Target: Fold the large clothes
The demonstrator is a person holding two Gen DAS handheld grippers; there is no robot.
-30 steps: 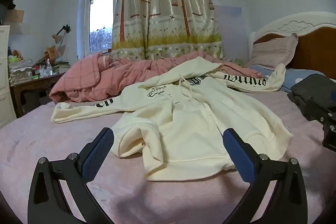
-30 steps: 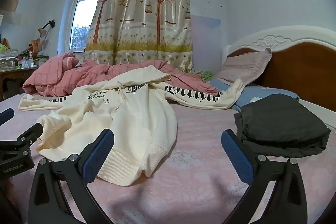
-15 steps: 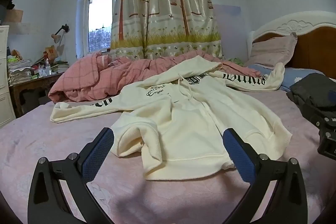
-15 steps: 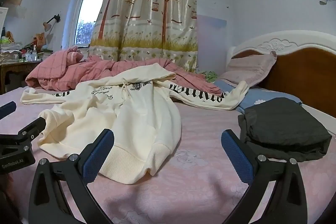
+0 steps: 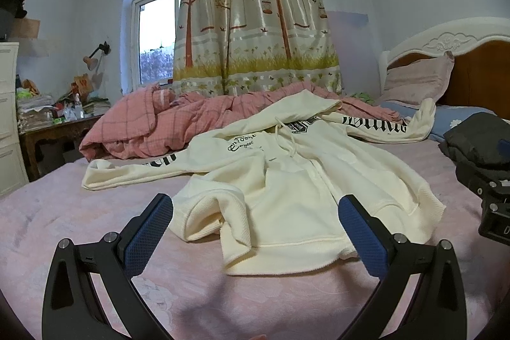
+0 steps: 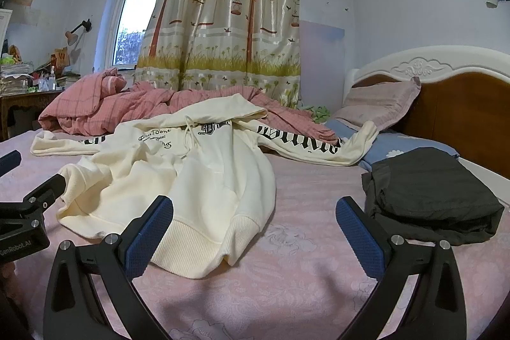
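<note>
A cream hoodie (image 5: 287,180) with black lettering lies face up on the pink bedsheet (image 5: 79,212), sleeves spread left and right, its lower left hem rumpled and folded over. My left gripper (image 5: 255,231) hovers open just short of the hem, nothing between its blue pads. In the right wrist view the same hoodie (image 6: 197,180) lies to the left, and my right gripper (image 6: 255,231) is open above the sheet beside the hem's right corner. The left gripper's body (image 6: 22,212) shows at that view's left edge.
A folded dark garment (image 6: 427,196) sits on the bed at the right. A pink checked quilt (image 5: 165,123) is bunched behind the hoodie. Pillows (image 6: 379,104) and a wooden headboard (image 6: 462,117) stand at the right; a cluttered side table (image 5: 54,133) is at the left.
Both grippers have drifted slightly, so the hoodie sits a little differently in each view. Neither gripper has taken hold of anything; both stay open.
</note>
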